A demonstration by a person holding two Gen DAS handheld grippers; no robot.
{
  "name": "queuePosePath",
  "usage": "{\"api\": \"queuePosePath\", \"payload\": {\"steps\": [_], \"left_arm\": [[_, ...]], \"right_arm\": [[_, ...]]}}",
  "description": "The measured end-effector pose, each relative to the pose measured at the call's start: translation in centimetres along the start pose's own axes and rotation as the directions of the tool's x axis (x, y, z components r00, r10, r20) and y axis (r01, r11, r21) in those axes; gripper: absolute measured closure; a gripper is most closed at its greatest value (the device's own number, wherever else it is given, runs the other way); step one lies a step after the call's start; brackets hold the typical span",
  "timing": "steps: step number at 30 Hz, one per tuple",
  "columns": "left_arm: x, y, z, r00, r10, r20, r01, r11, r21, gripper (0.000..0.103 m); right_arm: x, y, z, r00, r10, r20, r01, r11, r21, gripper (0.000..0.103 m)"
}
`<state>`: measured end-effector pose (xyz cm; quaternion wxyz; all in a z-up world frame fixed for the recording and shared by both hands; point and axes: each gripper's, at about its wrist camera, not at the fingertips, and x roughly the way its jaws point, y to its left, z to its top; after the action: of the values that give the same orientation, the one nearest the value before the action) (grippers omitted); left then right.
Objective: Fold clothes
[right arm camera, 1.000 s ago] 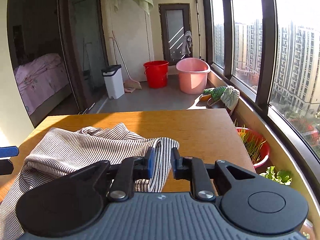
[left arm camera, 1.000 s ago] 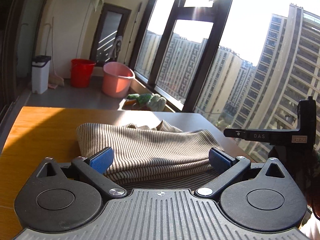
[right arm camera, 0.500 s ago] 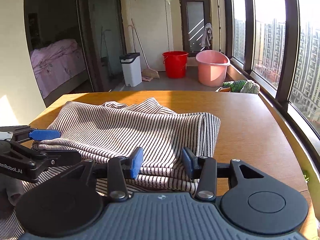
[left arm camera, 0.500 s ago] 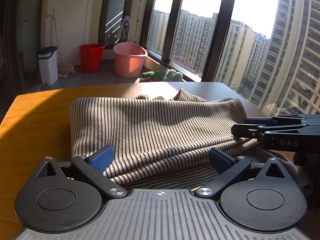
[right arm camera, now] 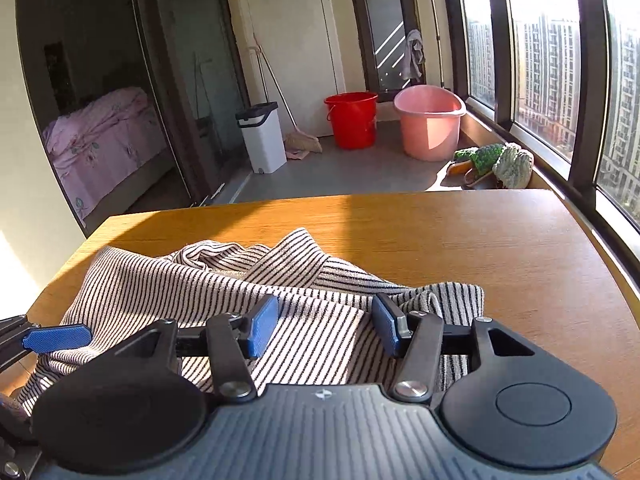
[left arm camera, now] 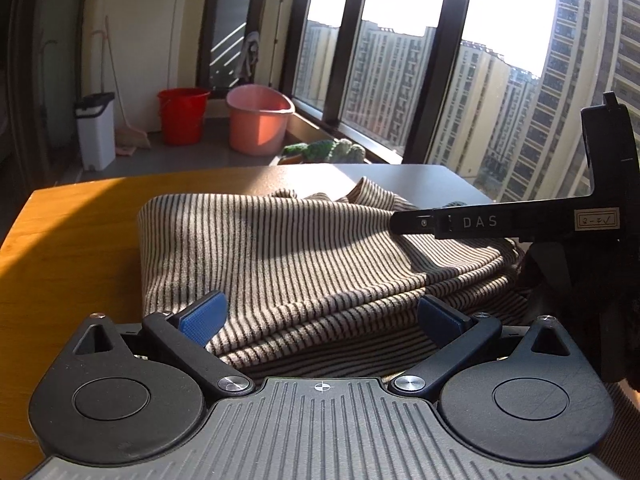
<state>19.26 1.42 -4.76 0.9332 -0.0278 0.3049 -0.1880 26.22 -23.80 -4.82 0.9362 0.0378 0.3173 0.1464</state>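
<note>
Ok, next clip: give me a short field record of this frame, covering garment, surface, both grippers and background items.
garment: striped shirt, folded into layers, collar end bunched at the far side
surface: wooden table, partly sunlit
left gripper: open, fingers either side of the shirt's near edge
right gripper: open, over the shirt's right part, gripping nothing
background: red bucket, pink tub, white bin

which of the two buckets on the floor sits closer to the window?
The pink tub. It stands on the window side, next to the glazing; the red bucket stands beside it on the side away from the window, nearer the white bin.
</note>
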Motion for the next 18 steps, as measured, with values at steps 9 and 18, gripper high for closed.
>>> {"api": "queuePosePath", "payload": {"steps": [9,18], "left_arm": [[-0.1,0.8,0.1,1.0,-0.026,0.006,0.026,0.999,-0.021,0.0],[0.0,0.8,0.4,0.999,-0.037,-0.004,0.037,0.999,-0.021,0.0]], "right_arm": [[-5.2,0.7,-3.3,1.0,0.004,-0.018,-0.006,0.993,-0.117,0.049],[-5.6,1.3,-4.6,1.0,-0.019,0.021,0.022,0.984,-0.179,0.047]]}}
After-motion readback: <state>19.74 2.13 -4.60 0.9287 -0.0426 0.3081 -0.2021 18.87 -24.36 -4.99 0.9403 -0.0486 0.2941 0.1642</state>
